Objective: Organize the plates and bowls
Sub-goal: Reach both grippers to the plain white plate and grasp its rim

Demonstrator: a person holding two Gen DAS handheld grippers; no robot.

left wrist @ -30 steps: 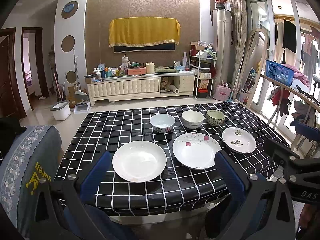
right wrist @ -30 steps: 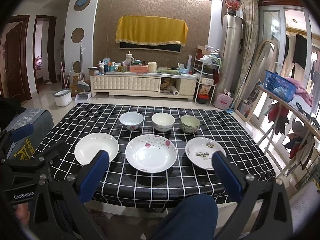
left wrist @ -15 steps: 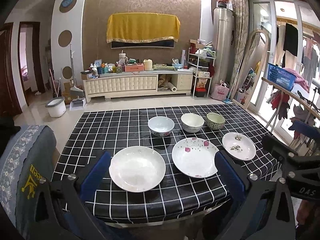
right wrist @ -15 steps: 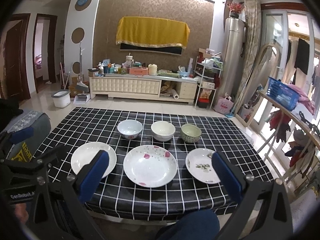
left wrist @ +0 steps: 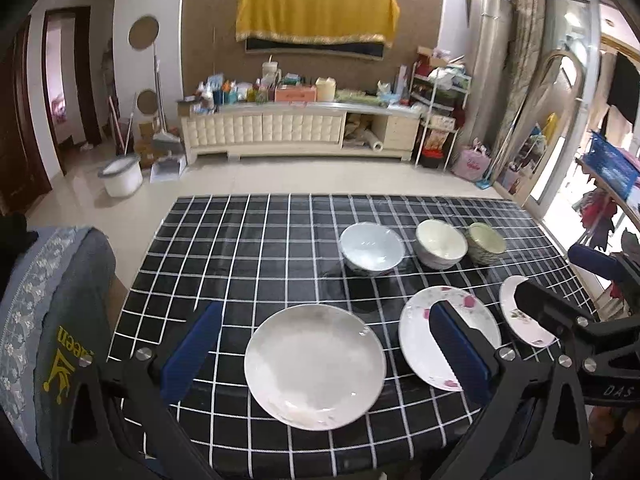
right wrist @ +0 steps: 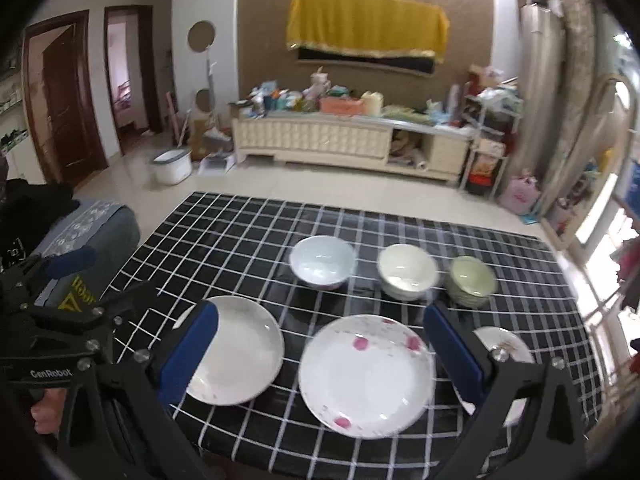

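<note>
A desk (left wrist: 248,240) under a black cloth with white grid lines carries everything. Along its near edge lie three plates in a row, apart from one another: a plain white plate (left wrist: 315,366) on the left, a plate with pink flowers (right wrist: 366,374) in the middle and a smaller patterned plate (left wrist: 520,318) on the right. Behind them stand three bowls, close together but not touching: a pale blue bowl (left wrist: 372,249), a cream bowl (left wrist: 441,243) and a green-patterned bowl (left wrist: 486,242).

Around the desk, a grey-covered chair back (left wrist: 56,320) with yellow lettering stands at the left corner. Across the tiled floor a long cream cabinet (left wrist: 296,130) is crowded with bottles and boxes, a yellow cloth (left wrist: 316,18) hangs on the wall above it, and a white bucket (left wrist: 120,176) sits on the floor to the left.

Nothing lies between the grippers and the plates. The left gripper (left wrist: 320,354) hovers over the near edge with its blue pads wide apart, framing the plain white plate and holding nothing. The right gripper (right wrist: 320,354) hangs beside it, likewise spread wide and empty, framing the flowered plate; its right finger (right wrist: 456,354) hides part of the smaller patterned plate. The right view is slightly blurred.
</note>
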